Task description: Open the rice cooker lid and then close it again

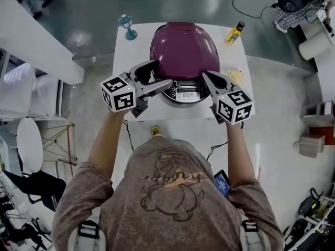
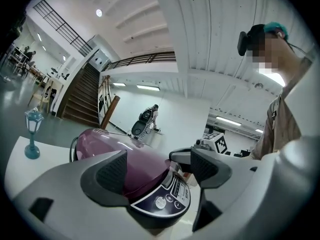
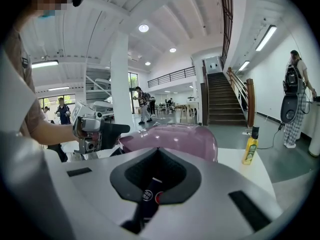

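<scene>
Left gripper [image 1: 161,73], jaws spread, hovers at the rice cooker's [image 1: 183,61] front-left corner. Its dark textured pads [image 2: 110,171] frame the glossy control panel [image 1: 184,92] just beyond. Right gripper [image 1: 204,73], jaws pressed together, points at the front-right edge, about equally near. Directly ahead of both, the domed, shiny purple lid [image 1: 180,38] sits shut. Its long axis runs away from them, across a white table [image 1: 133,51].

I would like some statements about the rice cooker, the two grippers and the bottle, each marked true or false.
1. The rice cooker lid is closed. True.
2. The left gripper has its fingers together. False: they stand apart, and the control panel shows between them.
3. The right gripper is shut. True.
4. The yellow bottle lies on the floor. False: it stands upright on the table.
</scene>
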`<state>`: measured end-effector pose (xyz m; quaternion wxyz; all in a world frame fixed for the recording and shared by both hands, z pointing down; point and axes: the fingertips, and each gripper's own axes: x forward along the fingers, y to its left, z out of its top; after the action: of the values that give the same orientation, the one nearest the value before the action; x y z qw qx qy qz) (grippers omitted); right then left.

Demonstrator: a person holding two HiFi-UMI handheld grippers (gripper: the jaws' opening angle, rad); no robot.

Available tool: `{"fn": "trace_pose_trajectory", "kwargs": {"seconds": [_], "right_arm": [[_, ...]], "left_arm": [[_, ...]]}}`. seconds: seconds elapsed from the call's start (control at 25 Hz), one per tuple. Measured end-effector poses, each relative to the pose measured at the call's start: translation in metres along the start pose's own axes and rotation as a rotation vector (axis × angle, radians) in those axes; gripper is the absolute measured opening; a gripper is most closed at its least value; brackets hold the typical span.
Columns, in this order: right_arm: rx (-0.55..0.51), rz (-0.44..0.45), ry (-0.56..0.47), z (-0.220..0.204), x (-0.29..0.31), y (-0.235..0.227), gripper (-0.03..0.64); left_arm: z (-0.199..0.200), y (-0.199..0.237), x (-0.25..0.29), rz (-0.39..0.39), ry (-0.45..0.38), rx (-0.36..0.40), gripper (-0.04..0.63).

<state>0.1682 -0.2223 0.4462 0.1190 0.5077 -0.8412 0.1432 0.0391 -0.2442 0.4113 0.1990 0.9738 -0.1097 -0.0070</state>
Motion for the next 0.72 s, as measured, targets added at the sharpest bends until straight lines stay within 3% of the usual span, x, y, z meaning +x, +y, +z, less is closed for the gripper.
{"fn": "trace_pose_trajectory", "kwargs": {"seconds": [0.72], "right_arm": [[-0.019,0.0,0.104,-0.019,0.008,0.0,0.006]], "left_arm": [[-0.025,0.002,0.004,0.02,0.07,-0.018,0.393]]}}
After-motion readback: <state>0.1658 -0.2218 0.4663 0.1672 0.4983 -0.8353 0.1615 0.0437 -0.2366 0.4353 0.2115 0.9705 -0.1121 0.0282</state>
